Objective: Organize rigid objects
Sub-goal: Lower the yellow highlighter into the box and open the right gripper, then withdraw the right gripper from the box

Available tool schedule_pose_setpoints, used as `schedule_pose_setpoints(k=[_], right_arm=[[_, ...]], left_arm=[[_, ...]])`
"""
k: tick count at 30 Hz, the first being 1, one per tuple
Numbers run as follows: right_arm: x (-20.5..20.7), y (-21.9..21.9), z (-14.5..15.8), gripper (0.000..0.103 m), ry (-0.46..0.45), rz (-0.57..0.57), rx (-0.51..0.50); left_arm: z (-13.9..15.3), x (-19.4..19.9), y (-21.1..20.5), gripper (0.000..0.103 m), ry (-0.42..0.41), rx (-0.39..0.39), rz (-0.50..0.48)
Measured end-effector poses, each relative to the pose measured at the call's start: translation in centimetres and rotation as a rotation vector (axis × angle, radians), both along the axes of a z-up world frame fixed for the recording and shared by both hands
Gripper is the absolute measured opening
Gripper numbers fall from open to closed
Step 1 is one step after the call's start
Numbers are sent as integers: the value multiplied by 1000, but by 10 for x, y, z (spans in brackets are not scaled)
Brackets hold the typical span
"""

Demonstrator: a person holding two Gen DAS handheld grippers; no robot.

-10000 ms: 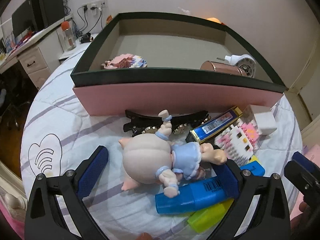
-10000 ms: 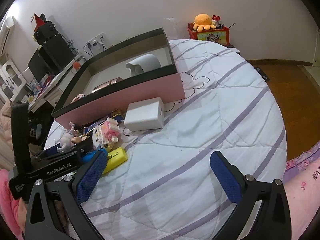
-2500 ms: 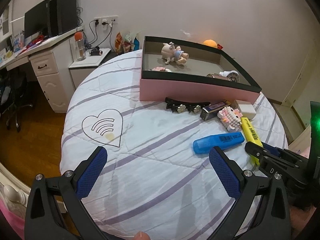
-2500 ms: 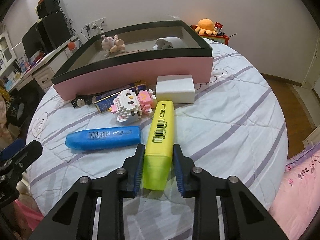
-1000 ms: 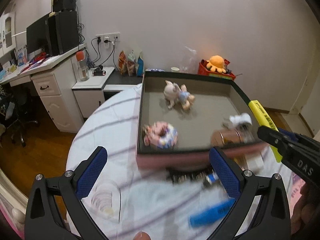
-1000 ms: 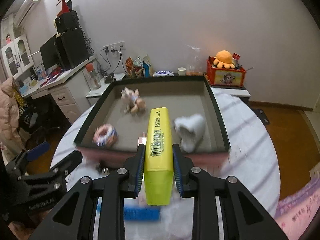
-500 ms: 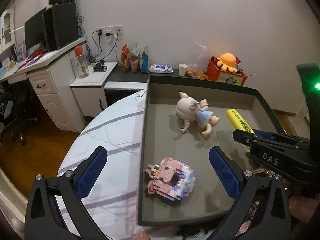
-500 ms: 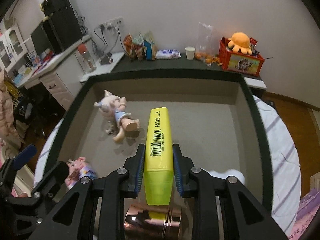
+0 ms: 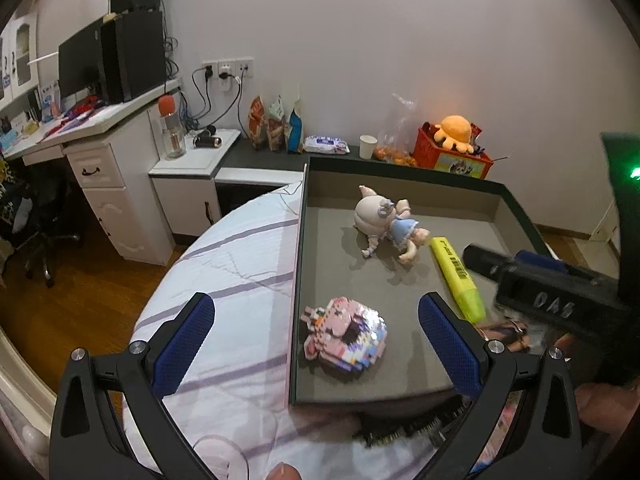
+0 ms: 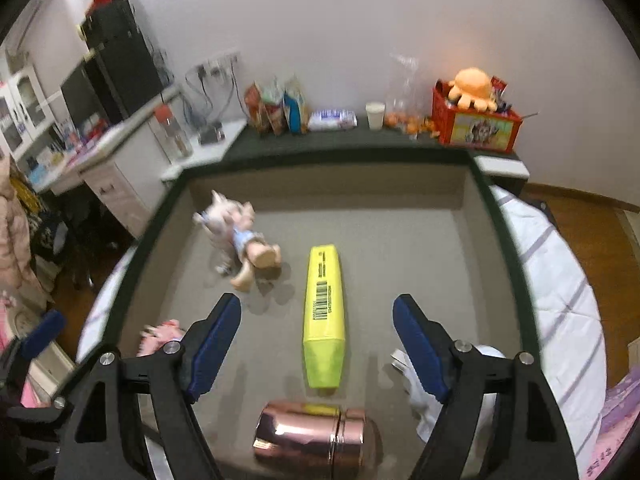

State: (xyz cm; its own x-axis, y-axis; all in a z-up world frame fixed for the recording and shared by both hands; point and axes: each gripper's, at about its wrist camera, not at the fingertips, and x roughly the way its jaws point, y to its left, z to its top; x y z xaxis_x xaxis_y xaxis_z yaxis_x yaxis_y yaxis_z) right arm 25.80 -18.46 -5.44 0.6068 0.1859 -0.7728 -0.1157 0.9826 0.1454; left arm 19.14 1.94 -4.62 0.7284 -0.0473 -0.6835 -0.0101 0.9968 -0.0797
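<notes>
Right gripper (image 10: 316,344): jaws opening, pads clear of highlighter (image 10: 324,312) lying between them in box (image 10: 492,216).
Left gripper (image 9: 316,344): wide open, empty.
Doll (image 10: 236,240): beyond left finger.

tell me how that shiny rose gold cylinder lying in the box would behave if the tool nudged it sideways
The rose gold cylinder lies on its side on the flat floor of the box, so it would probably roll rather than slide. Its mirror-like surface looks hard and smooth, likely slippery between pads. It looks rigid, possibly metal, so unlikely to flex. The yellow highlighter just beyond could stop it.

yellow highlighter (image 10: 323,314) lying flat on grey floor of box (image 10: 420,248), beside doll (image 10: 236,238)
</notes>
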Motion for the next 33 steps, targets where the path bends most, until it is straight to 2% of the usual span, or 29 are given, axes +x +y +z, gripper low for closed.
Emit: schedule_pose_setpoints(k=[6, 15, 18, 19, 22, 26, 33], right_arm=[[-46, -19, 27, 82, -79, -37, 31], [-116, -40, 34, 84, -101, -100, 51], [-140, -49, 31, 94, -100, -120, 72], [-145, -52, 30, 103, -101, -125, 74], [-169, -62, 26, 103, -109, -144, 98], [-188, -72, 21, 103, -106, -169, 114], [-197, -85, 14, 103, -95, -204, 124]], left_arm=[[9, -36, -5, 103, -26, 0, -19], [10, -92, -23, 103, -25, 9, -58], [8, -110, -27, 103, -20, 18, -71], [6, -116, -29, 103, -17, 21, -76], [0, -130, -31, 103, -8, 29, -94], [-10, -142, -38, 103, 14, 27, -128], [-29, -133, -52, 103, 76, 20, -213]])
